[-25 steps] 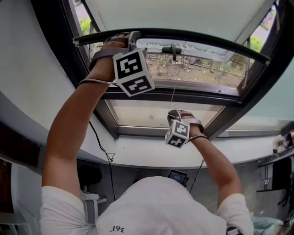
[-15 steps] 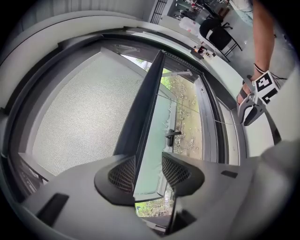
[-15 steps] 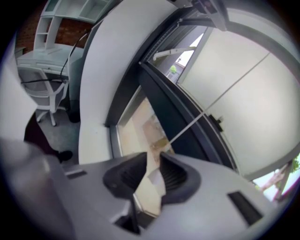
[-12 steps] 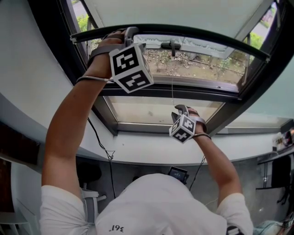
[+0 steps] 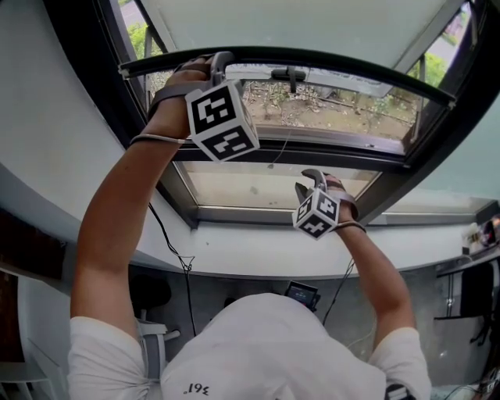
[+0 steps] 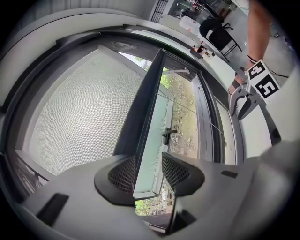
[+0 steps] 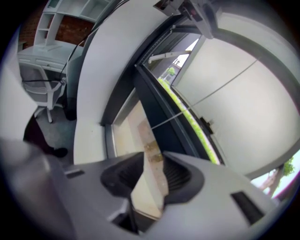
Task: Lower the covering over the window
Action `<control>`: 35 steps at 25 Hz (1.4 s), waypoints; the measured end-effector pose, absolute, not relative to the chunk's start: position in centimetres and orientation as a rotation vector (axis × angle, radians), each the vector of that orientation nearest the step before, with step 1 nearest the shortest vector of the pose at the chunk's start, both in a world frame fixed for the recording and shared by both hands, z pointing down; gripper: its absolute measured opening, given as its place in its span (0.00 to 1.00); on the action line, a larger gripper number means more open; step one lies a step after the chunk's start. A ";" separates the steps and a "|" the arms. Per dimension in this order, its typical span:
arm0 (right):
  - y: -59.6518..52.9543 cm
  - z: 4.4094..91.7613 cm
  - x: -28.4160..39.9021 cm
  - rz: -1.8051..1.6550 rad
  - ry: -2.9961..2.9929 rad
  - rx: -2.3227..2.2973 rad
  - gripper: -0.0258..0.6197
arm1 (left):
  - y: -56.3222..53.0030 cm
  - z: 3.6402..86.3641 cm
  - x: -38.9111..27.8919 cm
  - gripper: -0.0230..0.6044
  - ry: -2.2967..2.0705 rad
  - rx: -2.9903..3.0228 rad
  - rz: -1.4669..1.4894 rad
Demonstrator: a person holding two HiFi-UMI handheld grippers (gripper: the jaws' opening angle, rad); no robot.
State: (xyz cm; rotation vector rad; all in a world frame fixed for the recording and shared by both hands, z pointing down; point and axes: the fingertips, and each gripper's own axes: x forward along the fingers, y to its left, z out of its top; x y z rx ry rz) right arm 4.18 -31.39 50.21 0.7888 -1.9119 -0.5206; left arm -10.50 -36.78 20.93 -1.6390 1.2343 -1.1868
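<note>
Pale mesh roller blind with black bottom bar: drawn over the window's upper part only. Glass below the bar is uncovered, so most of the lowering looks undone. Left gripper: clamped on the bar. Right gripper: jaws just opened wide, empty, thin white pull cord clear of them.

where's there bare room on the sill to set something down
The white sill is bare along the lower window frame, from the black cable on the left to under the right gripper, whose jaws have just been opening with nothing between them. Crowded: small items cluster near its far right end.
</note>
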 end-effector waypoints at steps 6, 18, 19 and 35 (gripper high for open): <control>-32.1 46.2 4.2 -0.665 -1.889 0.837 0.23 | -36.6 22.5 -10.7 0.32 1.224 -1.653 -1.223; -34.8 33.4 5.5 -1.017 -1.790 1.069 0.23 | -36.4 28.3 -10.7 0.32 1.150 -1.674 -1.365; -35.2 32.2 5.7 -1.058 -1.763 1.094 0.23 | -36.4 28.4 -10.7 0.32 1.150 -1.677 -1.368; -39.1 27.5 8.5 -1.182 -1.492 1.113 0.23 | -36.6 28.8 -10.6 0.32 1.140 -1.723 -1.378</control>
